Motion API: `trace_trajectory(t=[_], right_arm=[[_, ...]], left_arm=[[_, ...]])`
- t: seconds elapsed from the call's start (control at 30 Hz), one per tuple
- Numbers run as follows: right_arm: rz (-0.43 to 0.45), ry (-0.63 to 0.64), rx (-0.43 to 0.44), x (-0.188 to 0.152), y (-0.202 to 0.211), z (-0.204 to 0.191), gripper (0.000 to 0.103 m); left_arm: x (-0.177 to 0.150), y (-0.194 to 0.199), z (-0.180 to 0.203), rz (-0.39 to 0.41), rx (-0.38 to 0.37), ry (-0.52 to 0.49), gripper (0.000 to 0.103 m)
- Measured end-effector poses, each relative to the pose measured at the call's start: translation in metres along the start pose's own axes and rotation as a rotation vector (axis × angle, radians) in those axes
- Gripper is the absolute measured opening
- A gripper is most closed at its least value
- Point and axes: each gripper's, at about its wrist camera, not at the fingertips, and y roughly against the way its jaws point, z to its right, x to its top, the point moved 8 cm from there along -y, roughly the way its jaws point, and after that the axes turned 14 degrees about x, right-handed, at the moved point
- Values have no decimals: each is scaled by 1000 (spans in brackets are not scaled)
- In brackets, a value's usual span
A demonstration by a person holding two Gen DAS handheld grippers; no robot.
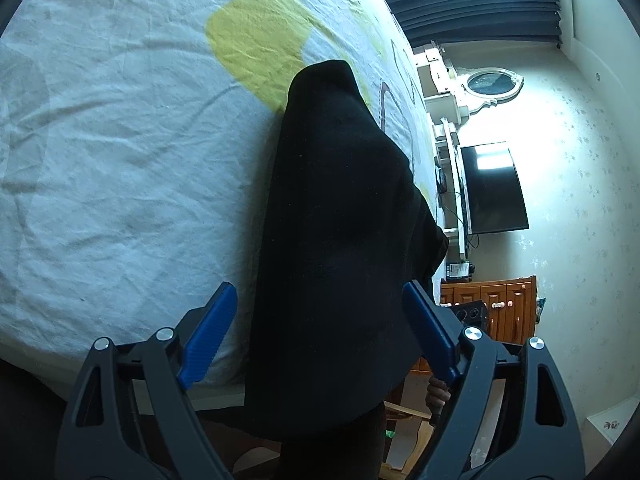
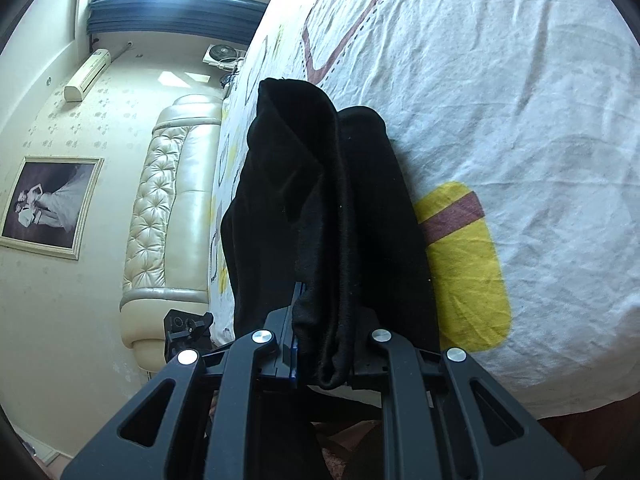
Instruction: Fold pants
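Observation:
The black pants lie bunched lengthwise on the white bed sheet and hang over its near edge. My left gripper is open, its blue fingers either side of the cloth without pinching it. In the right wrist view the pants run forward as a folded strip over the sheet. My right gripper is shut on the near end of the pants, and the cloth hides its fingertips.
The sheet has yellow patches and brown outline prints. A TV, white shelves and a wooden cabinet stand past the bed's end. A padded cream headboard and framed photo are on the other side.

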Motion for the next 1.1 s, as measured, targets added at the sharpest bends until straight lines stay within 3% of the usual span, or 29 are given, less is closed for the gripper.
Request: trace_trajectory(t=[0.17,0.33,0.37,0.4,0.43,0.47,0.53,0.8,0.93,1.1], right_arm=[[7,1,-7,1,4,0,17],[49,-14,-16,3,24,1,28],[54,-28,2,2,27,1,39],[57,-37,18,1,29,1,61],[66,-35,-18,0,33,4,76],[78,-21,-75,0,37,7,84],[53,-10,-87,-5,35,11,84],[28,-109,119,-14,8,17,84],[7,-64,66,-18,-8,10,88],[23,-126,76,-12,-9,9,88]], left_arm=[[-4,-5,-2,-23,4,2,84],[-7,-7,-4,-30,0,4,84],[-8,-6,-4,-32,-8,7,84],[-8,-6,-4,-35,-19,11,84],[-9,-5,-4,-38,-32,20,84],[-10,-4,-5,-40,-45,30,84],[-12,-3,-7,-42,-64,49,84],[-25,-2,-6,-61,-96,44,84],[-30,-4,0,-52,-97,15,88],[-28,-6,-4,-51,-104,37,88]])
